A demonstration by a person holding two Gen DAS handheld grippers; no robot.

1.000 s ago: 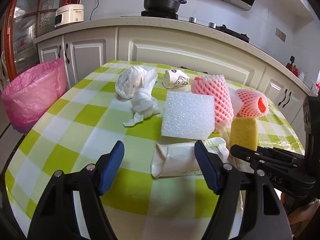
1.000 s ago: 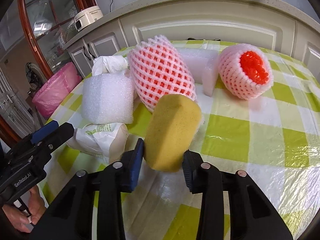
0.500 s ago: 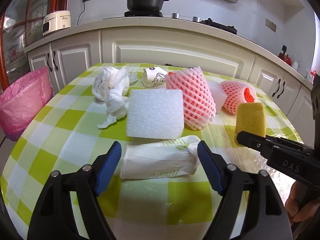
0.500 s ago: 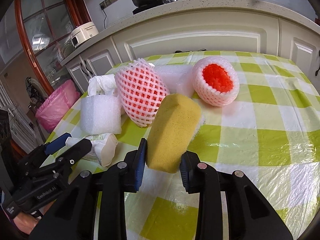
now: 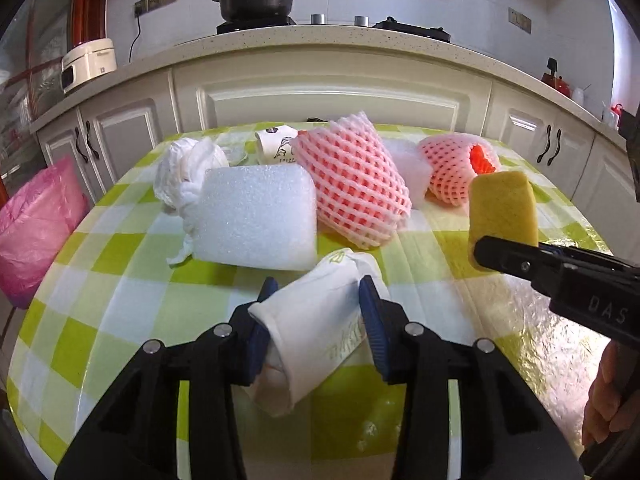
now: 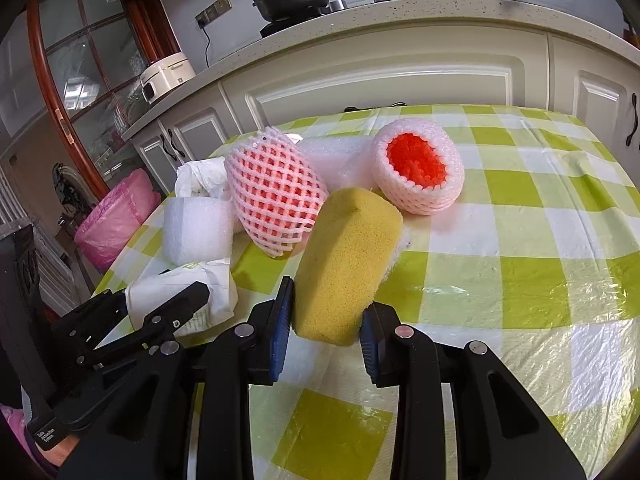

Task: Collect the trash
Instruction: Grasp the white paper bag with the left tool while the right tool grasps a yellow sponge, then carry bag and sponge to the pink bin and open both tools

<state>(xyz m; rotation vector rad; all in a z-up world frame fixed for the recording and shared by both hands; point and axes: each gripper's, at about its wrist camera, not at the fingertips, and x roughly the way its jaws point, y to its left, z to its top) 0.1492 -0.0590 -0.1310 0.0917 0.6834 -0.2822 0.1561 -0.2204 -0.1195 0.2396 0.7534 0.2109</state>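
Kitchen bench [image 5: 120,292] near edge: our left tongs [image 5: 316,320] have just closed on the crumpled bag [image 5: 316,332], right tongs [image 6: 326,328] clamp the sponge [image 6: 348,268]; next, we carry both to the pink bin [image 5: 36,224].

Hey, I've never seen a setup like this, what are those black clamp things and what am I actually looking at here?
These are two hand-held grippers, no robot arm: a person squeezes one in each hand, and a fisheye camera on each looks forward along its jaws. One picture comes from the left gripper, the other from the right gripper. The left jaws have just been closing and now pinch a crumpled white paper bag. The right jaws grip a yellow sponge. On the green checked table lie a white foam sheet, two pink foam fruit nets, crumpled tissue and a paper cup. A pink-lined bin stands beside it.
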